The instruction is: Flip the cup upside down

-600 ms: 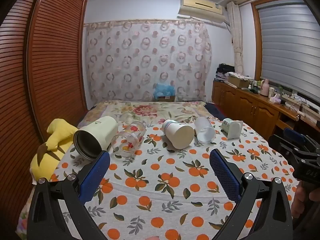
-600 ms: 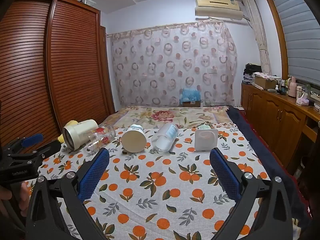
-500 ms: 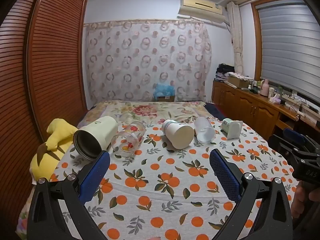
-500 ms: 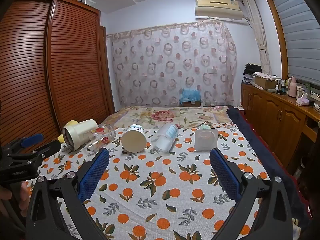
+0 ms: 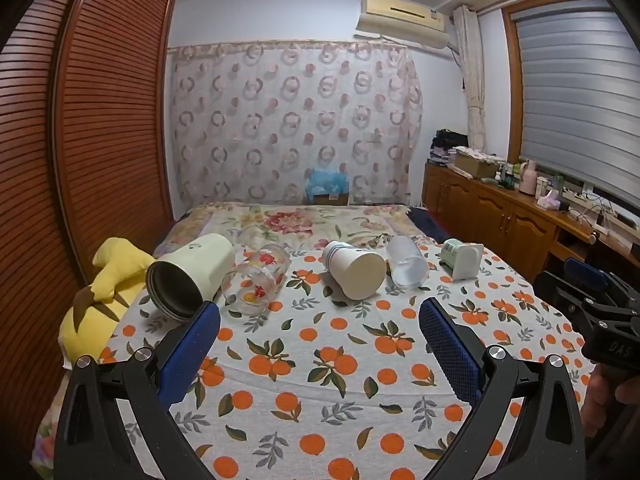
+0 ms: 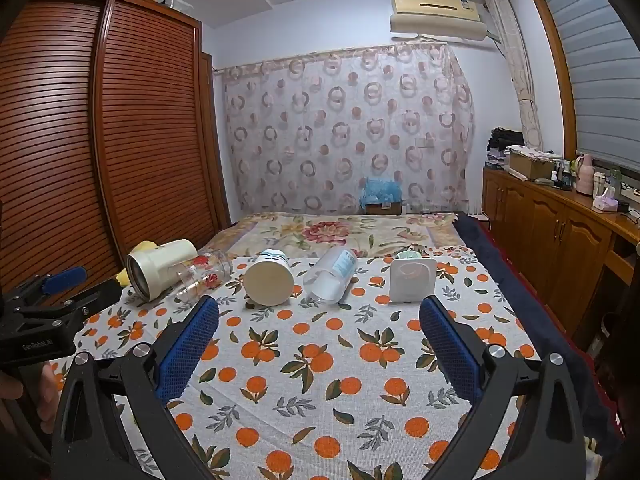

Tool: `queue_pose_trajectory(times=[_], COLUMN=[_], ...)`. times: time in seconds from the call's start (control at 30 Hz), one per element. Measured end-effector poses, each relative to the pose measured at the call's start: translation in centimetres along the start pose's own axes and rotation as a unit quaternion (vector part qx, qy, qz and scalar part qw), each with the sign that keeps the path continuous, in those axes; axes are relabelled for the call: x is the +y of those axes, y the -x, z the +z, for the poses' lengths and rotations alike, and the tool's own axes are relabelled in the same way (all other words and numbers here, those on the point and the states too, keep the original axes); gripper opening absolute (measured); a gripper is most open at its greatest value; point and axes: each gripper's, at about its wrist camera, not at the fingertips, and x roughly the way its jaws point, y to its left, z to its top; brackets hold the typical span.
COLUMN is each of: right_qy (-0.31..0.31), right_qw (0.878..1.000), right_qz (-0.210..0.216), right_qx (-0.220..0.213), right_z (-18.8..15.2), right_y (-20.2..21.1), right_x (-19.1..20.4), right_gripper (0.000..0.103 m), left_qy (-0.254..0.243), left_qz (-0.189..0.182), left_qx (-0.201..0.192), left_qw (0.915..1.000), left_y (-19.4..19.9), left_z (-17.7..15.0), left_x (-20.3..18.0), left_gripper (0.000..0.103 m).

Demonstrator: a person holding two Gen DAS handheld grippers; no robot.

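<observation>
Two grippers hover level above an orange-print cloth, each pointing toward a row of five vessels lying on their sides across the far part of it. The left gripper has its blue pads spread wide with nothing between them; the right gripper is held the same way, jaws wide apart and empty, and its black body shows at the right edge of the left view. Both sit well short of the row.

Largest in the row is the cream tumbler, at the left end, its dark mouth turned toward the cameras and a yellow plush toy just beside it. Touching or nearly touching it is a clear glass with red fruit print, mouth also toward the cameras. In the middle lies the white paper cup, flat base facing forward, with blue stripes near its far rim. Next comes a frosted plastic cup, close to the paper cup; whether they touch is unclear. At the right end rests a small white and green square cup, apart from the others.
</observation>
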Motion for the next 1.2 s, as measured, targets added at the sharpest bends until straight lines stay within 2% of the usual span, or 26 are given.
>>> queue_pose_trajectory(times=[1.2], right_qy=[0.000], right_qw=[1.000], right_qz=[0.001], right_qx=[-0.001], right_z=[0.11], right_y=[0.16], right_x=[-0.11], right_gripper=[0.101], left_qy=[-0.001], left_qz=[0.000], left_qx=[-0.005], left_qw=[1.0000], left_y=[-0.01], left_z=[0.03], left_x=[0.00], left_gripper=[0.096])
